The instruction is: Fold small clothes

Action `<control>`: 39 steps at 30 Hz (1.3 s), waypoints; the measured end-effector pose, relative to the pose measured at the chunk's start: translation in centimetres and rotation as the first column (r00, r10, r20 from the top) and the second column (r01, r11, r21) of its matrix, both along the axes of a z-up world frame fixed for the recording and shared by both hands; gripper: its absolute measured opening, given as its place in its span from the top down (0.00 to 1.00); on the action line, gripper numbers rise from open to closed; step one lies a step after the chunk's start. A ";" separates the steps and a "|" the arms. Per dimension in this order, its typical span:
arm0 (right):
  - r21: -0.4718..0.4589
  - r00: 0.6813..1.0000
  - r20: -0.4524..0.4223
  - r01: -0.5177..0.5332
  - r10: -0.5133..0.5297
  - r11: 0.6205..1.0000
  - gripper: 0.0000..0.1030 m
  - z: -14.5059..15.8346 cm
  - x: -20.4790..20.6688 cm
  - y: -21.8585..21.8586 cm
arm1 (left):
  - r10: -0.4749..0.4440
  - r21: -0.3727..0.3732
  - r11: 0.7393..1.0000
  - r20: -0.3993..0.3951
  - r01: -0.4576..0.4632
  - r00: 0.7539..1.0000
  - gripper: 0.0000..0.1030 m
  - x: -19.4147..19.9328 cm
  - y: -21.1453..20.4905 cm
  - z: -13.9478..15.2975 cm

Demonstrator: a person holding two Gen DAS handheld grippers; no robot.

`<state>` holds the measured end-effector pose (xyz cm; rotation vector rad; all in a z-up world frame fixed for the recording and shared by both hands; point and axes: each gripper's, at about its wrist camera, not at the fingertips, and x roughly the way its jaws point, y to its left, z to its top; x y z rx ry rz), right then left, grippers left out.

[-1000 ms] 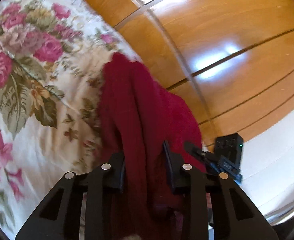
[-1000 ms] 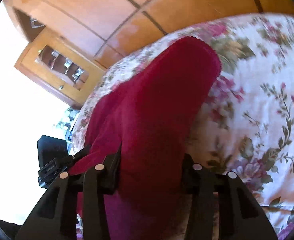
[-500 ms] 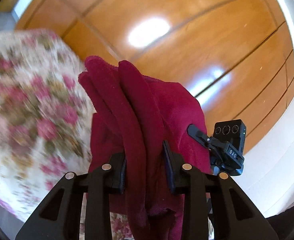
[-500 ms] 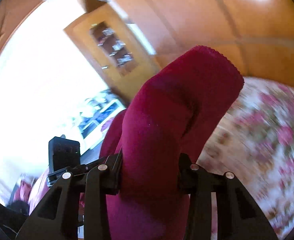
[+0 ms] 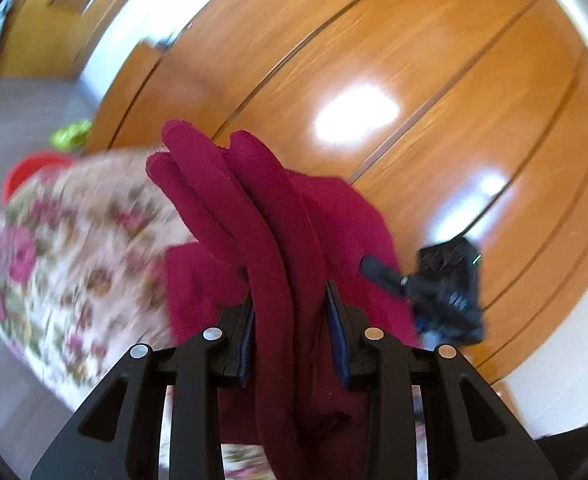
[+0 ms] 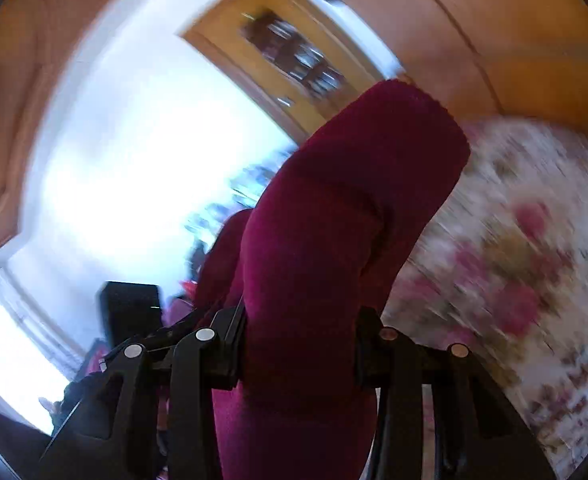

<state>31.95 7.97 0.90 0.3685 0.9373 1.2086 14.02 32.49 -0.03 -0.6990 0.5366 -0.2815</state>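
A dark red knit garment (image 5: 262, 216) is bunched in folds between the jaws of my left gripper (image 5: 290, 340), which is shut on it and holds it raised above the bed. The same red garment (image 6: 345, 232) stands up thick between the jaws of my right gripper (image 6: 299, 344), which is also shut on it. The other gripper with its black camera (image 5: 445, 288) shows to the right in the left wrist view. Both views are blurred by motion.
A bed with a floral cover (image 5: 74, 248) lies below and left; it also shows at right in the right wrist view (image 6: 525, 272). Wooden wardrobe panels (image 5: 393, 80) fill the background. A wooden glass-front cabinet (image 6: 294, 60) and a bright window (image 6: 134, 168) are behind.
Both grippers have lifted and tilted upward with the red garment, which has come off the bed. The views have swung from the bedcover toward the wardrobe and window.
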 end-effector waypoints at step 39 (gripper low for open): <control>-0.434 0.867 0.452 0.419 -0.210 0.798 0.26 -7.8 -9.2 -3.7 | 0.477 0.606 0.738 -0.155 -0.298 0.865 0.31 2.4 -7.3 -4.5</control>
